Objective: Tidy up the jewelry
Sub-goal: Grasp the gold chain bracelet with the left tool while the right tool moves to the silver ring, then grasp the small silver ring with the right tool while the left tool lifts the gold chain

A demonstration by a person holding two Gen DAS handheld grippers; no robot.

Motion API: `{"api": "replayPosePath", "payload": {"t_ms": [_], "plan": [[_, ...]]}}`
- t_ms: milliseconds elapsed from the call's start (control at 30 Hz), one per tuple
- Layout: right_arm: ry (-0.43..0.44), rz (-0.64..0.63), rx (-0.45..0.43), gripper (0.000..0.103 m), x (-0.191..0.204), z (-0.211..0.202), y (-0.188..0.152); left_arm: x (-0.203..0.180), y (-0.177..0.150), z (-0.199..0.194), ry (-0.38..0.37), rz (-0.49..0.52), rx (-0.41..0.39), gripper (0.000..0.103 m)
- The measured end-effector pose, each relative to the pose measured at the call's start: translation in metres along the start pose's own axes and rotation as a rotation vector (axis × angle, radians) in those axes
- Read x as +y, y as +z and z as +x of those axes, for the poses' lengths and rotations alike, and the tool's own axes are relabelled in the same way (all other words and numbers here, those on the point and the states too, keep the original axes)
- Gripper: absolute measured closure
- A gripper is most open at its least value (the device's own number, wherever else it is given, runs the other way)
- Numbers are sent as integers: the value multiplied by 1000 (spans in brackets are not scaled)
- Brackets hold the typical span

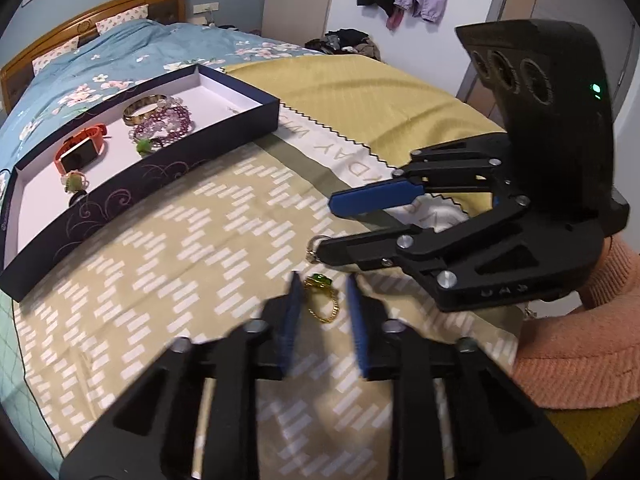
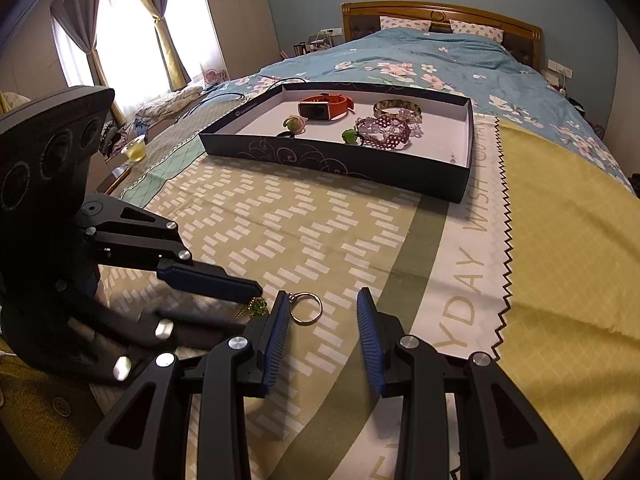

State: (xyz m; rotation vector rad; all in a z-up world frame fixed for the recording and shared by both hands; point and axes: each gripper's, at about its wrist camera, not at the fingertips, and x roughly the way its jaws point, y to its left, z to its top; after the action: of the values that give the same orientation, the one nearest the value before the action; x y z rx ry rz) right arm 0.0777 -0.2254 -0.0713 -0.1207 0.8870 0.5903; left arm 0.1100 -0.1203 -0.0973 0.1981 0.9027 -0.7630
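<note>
A gold ring with a green stone (image 1: 319, 282) and a short gold chain lies on the patterned cloth (image 1: 180, 264). It sits between the blue pads of my left gripper (image 1: 322, 280), which stand narrowly apart around it. The right wrist view shows the green stone (image 2: 258, 306) at the left gripper's (image 2: 252, 306) tips. A silver key ring (image 2: 306, 308) lies just ahead of my right gripper (image 2: 323, 300), near its left pad. This gripper is open with nothing between its pads. The dark box tray (image 2: 340, 164) beyond holds an orange watch (image 2: 324, 108), a gold bangle (image 2: 396, 108) and purple bead bracelets (image 2: 384, 132).
The cloth covers the foot of a bed with a blue floral quilt (image 2: 420, 56) and a wooden headboard (image 2: 440, 10). A person's orange-pink sleeve (image 1: 580, 340) is behind the right gripper (image 1: 326, 226). A small cup (image 2: 136, 150) stands on a low table off the bed's left side.
</note>
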Motion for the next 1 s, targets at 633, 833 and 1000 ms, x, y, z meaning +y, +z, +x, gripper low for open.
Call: {"api": "replayPosePath", "payload": {"t_ms": [633,833,1000], "plan": [[-30,-93,6,102,23,5,6,62,-10,-29,91,-216,-72,89],[-10,-38,-1,102,15,8,12,67,-10,-37,115,-224,-95,90],[-39,-8,-19,66,8,6,17,73,-12,-37,110,-239,-91,89]]}}
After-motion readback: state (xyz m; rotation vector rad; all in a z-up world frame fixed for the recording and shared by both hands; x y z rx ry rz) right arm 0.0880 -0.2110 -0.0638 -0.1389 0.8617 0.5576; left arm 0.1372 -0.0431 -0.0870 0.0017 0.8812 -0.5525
